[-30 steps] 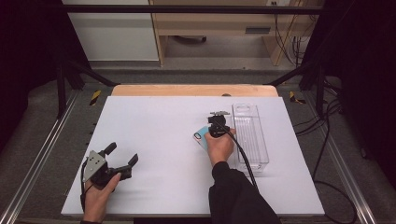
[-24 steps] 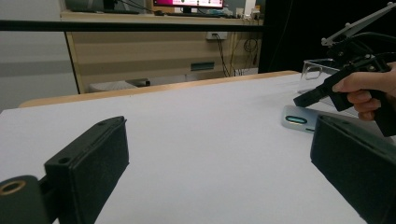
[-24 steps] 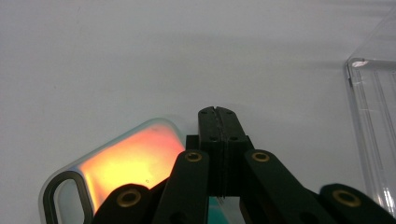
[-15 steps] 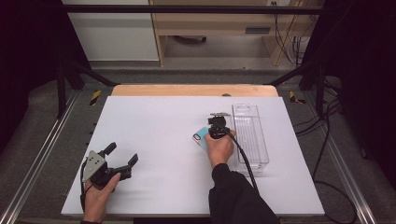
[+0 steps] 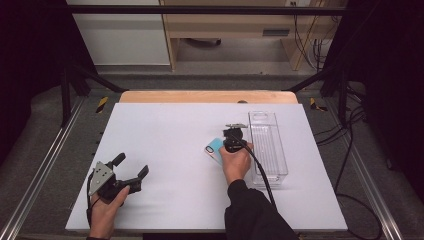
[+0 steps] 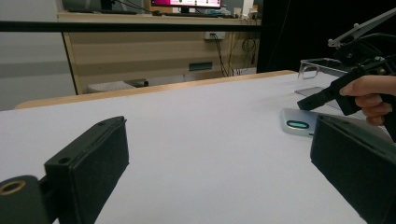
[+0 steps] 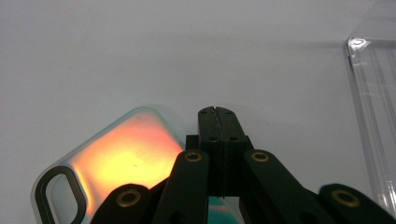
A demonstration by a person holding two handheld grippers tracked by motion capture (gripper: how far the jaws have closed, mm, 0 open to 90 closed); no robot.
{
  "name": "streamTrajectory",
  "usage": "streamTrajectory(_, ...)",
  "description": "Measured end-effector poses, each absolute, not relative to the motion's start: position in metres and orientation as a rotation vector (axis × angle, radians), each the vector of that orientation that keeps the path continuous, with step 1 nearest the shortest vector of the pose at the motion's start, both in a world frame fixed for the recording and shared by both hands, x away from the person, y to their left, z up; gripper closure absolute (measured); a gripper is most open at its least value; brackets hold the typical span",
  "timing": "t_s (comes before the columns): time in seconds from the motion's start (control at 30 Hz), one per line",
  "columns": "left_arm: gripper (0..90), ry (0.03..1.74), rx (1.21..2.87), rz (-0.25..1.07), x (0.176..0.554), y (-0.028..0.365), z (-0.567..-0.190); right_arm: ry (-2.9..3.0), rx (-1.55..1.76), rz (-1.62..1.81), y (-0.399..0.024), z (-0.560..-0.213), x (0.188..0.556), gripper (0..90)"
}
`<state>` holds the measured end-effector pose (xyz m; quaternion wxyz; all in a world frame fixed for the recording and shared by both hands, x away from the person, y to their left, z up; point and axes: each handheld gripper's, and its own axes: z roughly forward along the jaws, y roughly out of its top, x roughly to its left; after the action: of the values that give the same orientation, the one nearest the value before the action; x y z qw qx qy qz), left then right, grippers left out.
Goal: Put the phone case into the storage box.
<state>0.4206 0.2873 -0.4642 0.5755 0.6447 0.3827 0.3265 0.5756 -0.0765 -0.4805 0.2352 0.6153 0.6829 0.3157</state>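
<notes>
A person's right gripper (image 5: 234, 136), its jaws pressed flat together with nothing between them, points down at the white worktop (image 5: 175, 130) just beside a phone case (image 5: 215, 150) that lies flat a little right of the worktop's middle. In the right gripper view the closed jaw tips sit at the case's (image 7: 116, 158) edge, its iridescent back glowing orange and its camera cutout toward the lower left; whether they touch it cannot be told. A clear plastic tray (image 5: 268, 147) stands lengthwise near the worktop's right edge, just beside the right hand (image 5: 236, 164). Near the front left corner, the left gripper (image 5: 131, 169) rests low over the worktop, its jaws spread wide and holding nothing. The left gripper view looks across the bare surface between those jaws toward the case (image 6: 299, 123) and the other gripper (image 6: 322, 95).
</notes>
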Motion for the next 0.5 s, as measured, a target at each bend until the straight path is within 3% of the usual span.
streamTrajectory(0.5, 4.0, 0.906, 1.509, 0.764, 0.42, 0.288, -0.464, 1.887, 1.659, 0.845, -0.072, -0.481, 0.553, 90.0)
